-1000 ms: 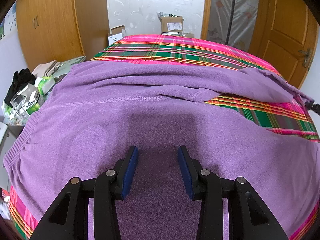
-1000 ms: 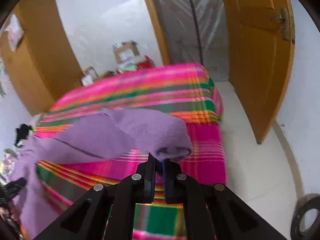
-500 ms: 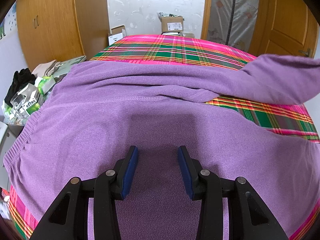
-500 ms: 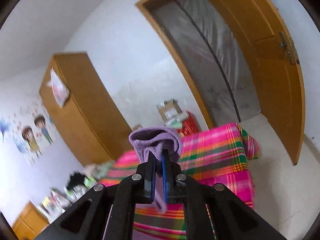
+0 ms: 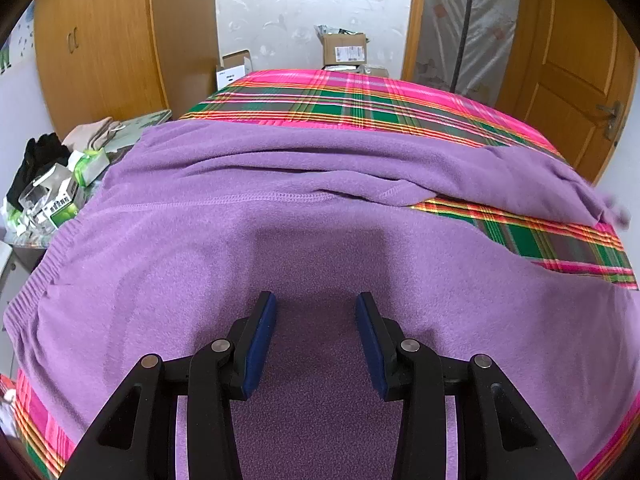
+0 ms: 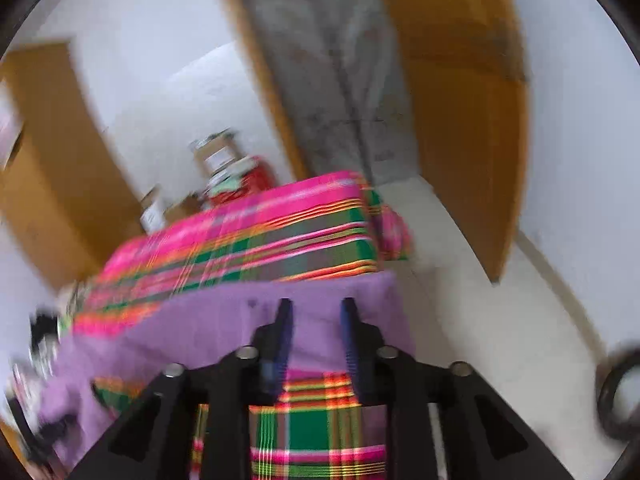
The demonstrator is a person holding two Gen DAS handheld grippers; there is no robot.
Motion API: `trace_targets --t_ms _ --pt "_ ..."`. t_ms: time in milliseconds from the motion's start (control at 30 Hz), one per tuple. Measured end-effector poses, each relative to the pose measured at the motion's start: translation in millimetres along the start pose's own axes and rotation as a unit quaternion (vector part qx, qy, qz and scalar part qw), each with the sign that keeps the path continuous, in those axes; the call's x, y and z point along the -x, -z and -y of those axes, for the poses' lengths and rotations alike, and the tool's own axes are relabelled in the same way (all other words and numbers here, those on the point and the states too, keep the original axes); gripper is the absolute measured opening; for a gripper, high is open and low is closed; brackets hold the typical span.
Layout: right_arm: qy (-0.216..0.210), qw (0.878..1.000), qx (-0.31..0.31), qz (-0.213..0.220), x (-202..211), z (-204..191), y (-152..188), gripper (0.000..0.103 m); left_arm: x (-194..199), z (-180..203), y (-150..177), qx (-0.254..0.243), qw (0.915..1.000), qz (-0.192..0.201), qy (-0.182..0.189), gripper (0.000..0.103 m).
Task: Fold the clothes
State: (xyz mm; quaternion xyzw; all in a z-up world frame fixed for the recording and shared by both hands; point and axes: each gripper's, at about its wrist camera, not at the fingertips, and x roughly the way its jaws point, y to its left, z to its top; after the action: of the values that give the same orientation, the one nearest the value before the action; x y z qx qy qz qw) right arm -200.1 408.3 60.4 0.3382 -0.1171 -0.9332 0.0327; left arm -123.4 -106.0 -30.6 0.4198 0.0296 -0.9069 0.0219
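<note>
A purple fleece garment (image 5: 248, 248) lies spread over a bed with a pink and green plaid cover (image 5: 360, 100). My left gripper (image 5: 315, 300) hovers open just above the garment's body, with nothing between its blue pads. One sleeve (image 5: 520, 176) stretches to the right across the cover. In the blurred right wrist view, my right gripper (image 6: 317, 304) is opening over that sleeve (image 6: 224, 320) near the bed's right edge. The sleeve's cloth shows behind the spread jaws, and the pads do not press on it.
Cluttered packets and dark clothing (image 5: 48, 184) sit left of the bed. Cardboard boxes (image 5: 346, 48) stand beyond its far end, between a wooden wardrobe (image 5: 100, 40) and a door (image 5: 572, 72). Pale floor (image 6: 480, 300) runs along the bed's right side, with a black ring-shaped object (image 6: 620, 396) on it.
The right gripper, shut on the sleeve's end, swung it up high, then came back down over the bed and spread its jaws. The sleeve lies flat again. The left gripper stayed still.
</note>
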Motion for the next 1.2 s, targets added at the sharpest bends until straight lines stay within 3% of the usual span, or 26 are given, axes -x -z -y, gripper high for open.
trace_targets --t_ms 100,233,467,600,667,767,867,1000,1200 --pt "-0.041 0.993 0.101 -0.035 -14 -45 13 0.031 -1 2 0 -0.005 1.0 -0.001 -0.006 0.043" --pt "-0.097 0.967 0.219 -0.093 -52 -102 38 0.031 -1 0 -1 -0.003 1.0 -0.001 -0.004 0.043" --pt "-0.129 0.936 0.291 -0.15 -104 -128 48 0.031 -1 -1 -1 -0.001 1.0 0.0 -0.001 0.043" --pt "-0.141 0.922 0.315 -0.179 -109 -132 53 0.031 -1 -2 -1 0.0 1.0 0.0 0.0 0.043" --pt "-0.147 0.917 0.325 -0.18 -107 -135 52 0.004 -1 -2 -1 0.001 1.0 0.0 0.002 0.043" --pt "-0.153 0.916 0.341 -0.147 -93 -147 40 0.004 -2 -3 -1 0.003 1.0 0.0 0.004 0.043" --pt "-0.158 0.925 0.334 -0.09 -81 -160 14 0.004 -2 -3 -2 0.005 1.0 0.001 0.005 0.043" --pt "-0.123 0.936 0.33 -0.02 -82 -184 -23 0.004 -2 -4 -2 0.008 0.9999 0.001 0.008 0.043" --pt "-0.079 0.952 0.297 0.005 -131 -211 -58 0.004 -2 -3 -1 0.011 0.9999 0.002 0.011 0.043"
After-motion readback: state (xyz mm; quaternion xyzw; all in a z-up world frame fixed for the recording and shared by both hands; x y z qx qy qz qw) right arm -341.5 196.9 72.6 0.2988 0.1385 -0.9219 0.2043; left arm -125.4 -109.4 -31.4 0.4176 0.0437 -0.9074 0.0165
